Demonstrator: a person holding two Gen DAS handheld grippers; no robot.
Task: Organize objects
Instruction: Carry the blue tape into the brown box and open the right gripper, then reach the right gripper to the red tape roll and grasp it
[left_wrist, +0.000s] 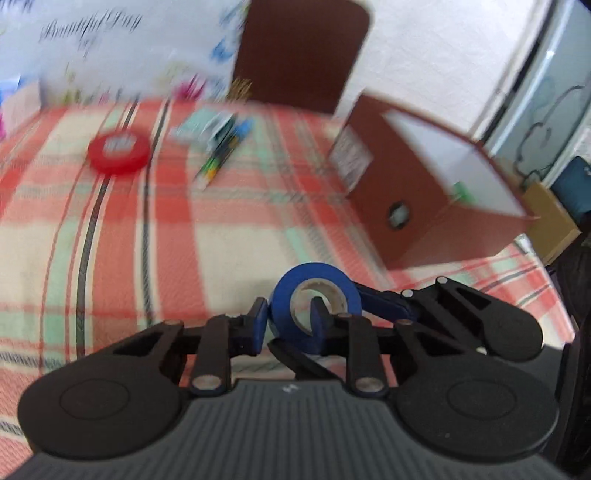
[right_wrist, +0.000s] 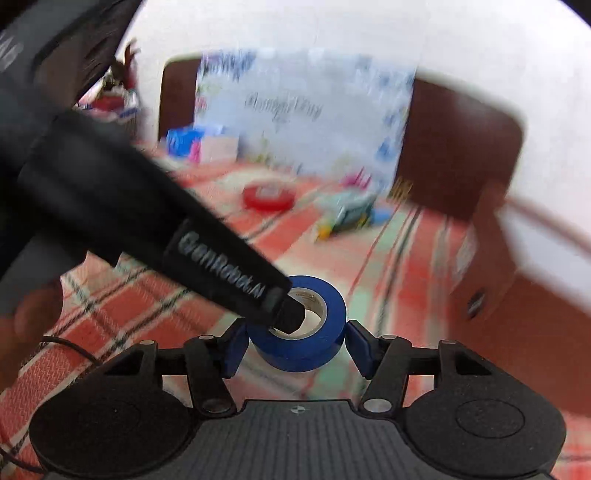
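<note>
Blue tape roll (left_wrist: 316, 295), pale cardboard core, left gripper (left_wrist: 288, 325) clamping its wall

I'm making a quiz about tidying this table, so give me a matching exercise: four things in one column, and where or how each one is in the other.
Things:
1. blue tape roll
2. red tape roll
3. brown box
4. pens

States:
A. lying flat on the checked cloth, far left
B. open, white inside
C. pinched by the left gripper, one finger through its core
D. loose at the cloth's middle

Pairs: 1-C, 2-A, 3-B, 4-D
</note>
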